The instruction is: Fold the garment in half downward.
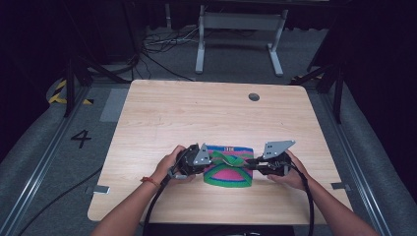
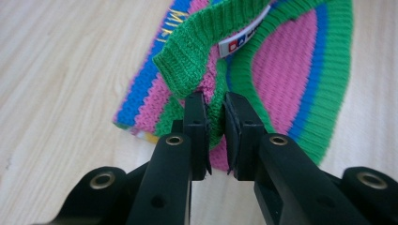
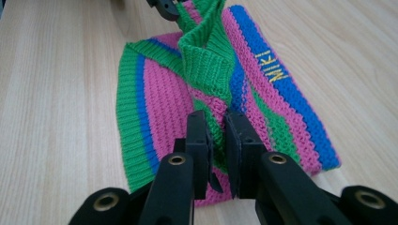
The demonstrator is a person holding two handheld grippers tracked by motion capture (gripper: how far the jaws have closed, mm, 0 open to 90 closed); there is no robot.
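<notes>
A knitted cloth [image 1: 229,169] striped green, pink and blue lies near the table's front edge, partly folded over itself. My left gripper [image 1: 209,161] pinches its left side. In the left gripper view the jaws [image 2: 215,119] are shut on a green ribbed fold of the knitted cloth [image 2: 286,65], which carries a small white label. My right gripper [image 1: 252,164] pinches the right side. In the right gripper view its jaws [image 3: 216,133] are shut on a green and pink fold of the knitted cloth [image 3: 159,98], which bears yellow lettering on a blue stripe.
The wooden table [image 1: 187,113] has a round grommet hole [image 1: 253,97] at the back right. Beyond the table stand a grey metal frame [image 1: 241,29] and loose cables [image 1: 162,44] on the floor. Rails run along both sides.
</notes>
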